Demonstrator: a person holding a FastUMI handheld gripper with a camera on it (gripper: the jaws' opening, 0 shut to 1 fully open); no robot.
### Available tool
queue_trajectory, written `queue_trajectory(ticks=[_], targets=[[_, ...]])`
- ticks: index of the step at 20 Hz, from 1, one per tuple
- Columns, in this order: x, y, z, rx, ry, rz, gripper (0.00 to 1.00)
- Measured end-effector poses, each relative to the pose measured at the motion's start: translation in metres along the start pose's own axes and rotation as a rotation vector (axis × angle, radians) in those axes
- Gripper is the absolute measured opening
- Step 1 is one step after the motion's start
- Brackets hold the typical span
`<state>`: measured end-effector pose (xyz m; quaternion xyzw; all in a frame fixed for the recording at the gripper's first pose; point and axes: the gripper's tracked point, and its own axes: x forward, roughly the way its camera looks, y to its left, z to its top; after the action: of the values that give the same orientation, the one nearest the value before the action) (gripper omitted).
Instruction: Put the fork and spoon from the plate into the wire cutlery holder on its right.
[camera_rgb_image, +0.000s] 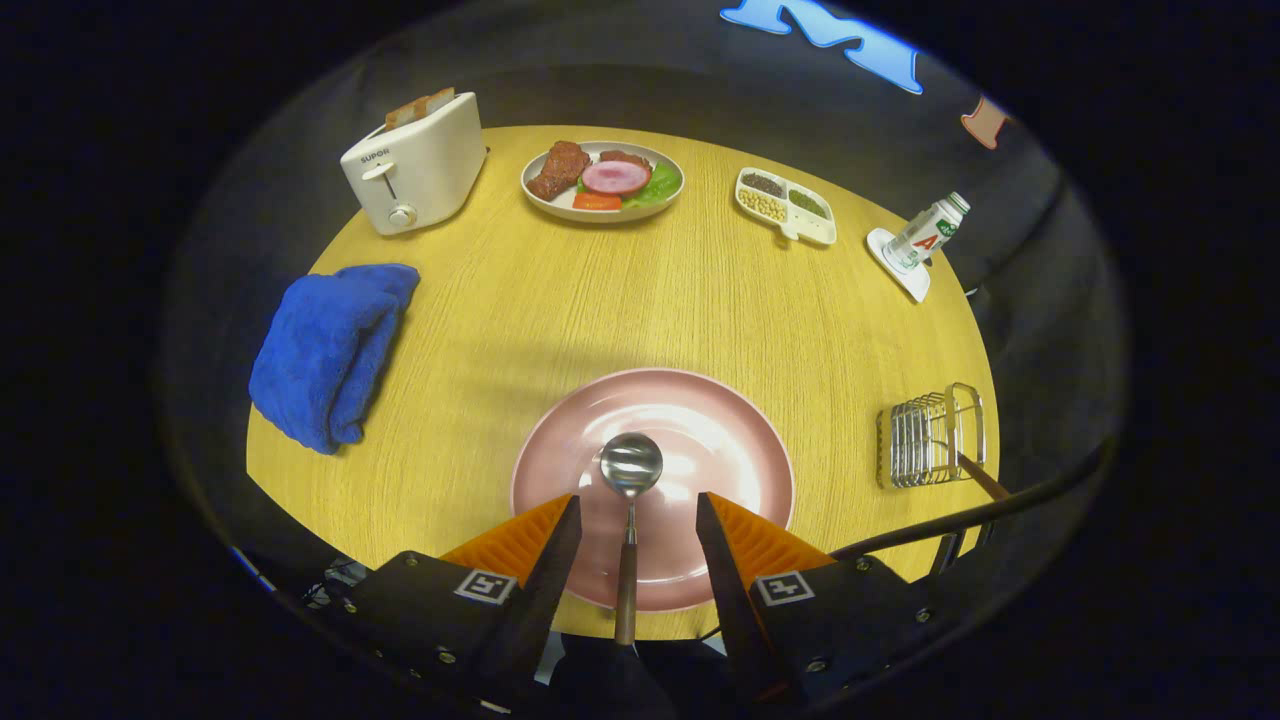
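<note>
The claw (638, 525) is seen spread wide over the near rim of the pink plate (730, 440); the spoon (630, 480) is framed between its fingers, untouched, bowl toward the plate's centre; the wire cutlery holder (930, 437) is found to the right on the counter (560, 300), a wooden handle jutting from it.

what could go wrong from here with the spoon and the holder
The jaws stand open around the spoon handle without pressing it, so a close off-centre could tip it against the pink plate. The wire cutlery holder already holds a wooden-handled piece leaning out, which the spoon may knock on entry.
</note>
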<state>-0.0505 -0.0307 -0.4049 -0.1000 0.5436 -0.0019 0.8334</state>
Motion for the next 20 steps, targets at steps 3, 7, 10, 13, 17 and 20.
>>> queue_trajectory(ticks=[3, 7, 10, 13, 17, 20], targets=[[0.014, 0.001, -0.013, 0.010, 0.060, -0.001, 0.72], [0.027, 0.006, -0.025, 0.005, 0.135, -0.002, 0.72], [0.034, 0.008, -0.035, 0.012, 0.171, 0.017, 0.70], [0.037, 0.005, -0.044, 0.019, 0.217, 0.009, 0.69], [0.039, 0.004, -0.053, 0.033, 0.279, 0.016, 0.55], [0.040, 0.006, -0.061, 0.037, 0.325, 0.022, 0.50]])
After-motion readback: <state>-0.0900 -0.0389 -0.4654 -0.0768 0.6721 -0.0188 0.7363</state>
